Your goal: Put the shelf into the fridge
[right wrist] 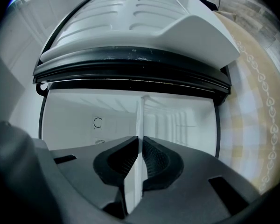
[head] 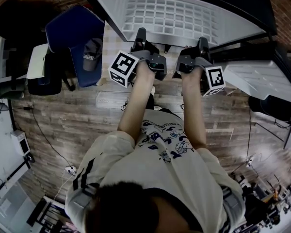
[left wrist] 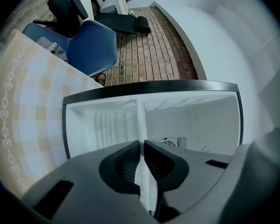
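left tongs clamped on shelf edge | right tongs clamped on shelf edge | fridge open ahead

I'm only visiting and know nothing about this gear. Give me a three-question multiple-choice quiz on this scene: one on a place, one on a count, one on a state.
1. Where does the blue plastic chair stand?
A) at the person's left
B) at the person's right
C) inside the fridge

2. How many grippers clamp the flat white shelf?
A) none
B) one
C) two

3. The white fridge is:
A) shut
B) open
C) lying on its back

Answers:
1 A: the head view shows the chair on the left gripper's side.
2 C: the left gripper and the right gripper each have jaws closed on the shelf's edge.
3 B: both gripper views look into the fridge's bare interior, and the white moulded door stands swung aside.
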{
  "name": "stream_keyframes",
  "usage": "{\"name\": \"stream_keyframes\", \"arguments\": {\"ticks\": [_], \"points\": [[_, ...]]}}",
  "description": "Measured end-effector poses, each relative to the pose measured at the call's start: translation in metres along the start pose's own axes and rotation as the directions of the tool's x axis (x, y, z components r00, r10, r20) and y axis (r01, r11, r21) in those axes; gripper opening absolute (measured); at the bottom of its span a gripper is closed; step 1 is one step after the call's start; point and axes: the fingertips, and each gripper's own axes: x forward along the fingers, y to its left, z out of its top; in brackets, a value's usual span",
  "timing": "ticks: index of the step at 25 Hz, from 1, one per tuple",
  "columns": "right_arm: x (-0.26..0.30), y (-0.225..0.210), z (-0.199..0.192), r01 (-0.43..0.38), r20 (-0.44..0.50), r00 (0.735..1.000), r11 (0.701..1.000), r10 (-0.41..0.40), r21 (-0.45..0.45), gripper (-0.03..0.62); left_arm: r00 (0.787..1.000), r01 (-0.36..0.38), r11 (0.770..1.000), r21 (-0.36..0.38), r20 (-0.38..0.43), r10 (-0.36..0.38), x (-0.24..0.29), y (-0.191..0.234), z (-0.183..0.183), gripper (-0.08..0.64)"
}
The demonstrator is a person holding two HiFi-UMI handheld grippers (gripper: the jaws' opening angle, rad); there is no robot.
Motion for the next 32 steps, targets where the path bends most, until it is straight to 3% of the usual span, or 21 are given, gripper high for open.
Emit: {"name": "stream_keyframes", "arguments": {"ticks": [32], "points": [[0.021, 0.001, -0.001, -0.014, -0.006, 1.000, 1.000, 0.014, 0.025, 0.049, 1.000, 0.015, 1.000, -0.007, -0.009, -0.015, 0.021, -0.002, 0.003, 0.037]]}}
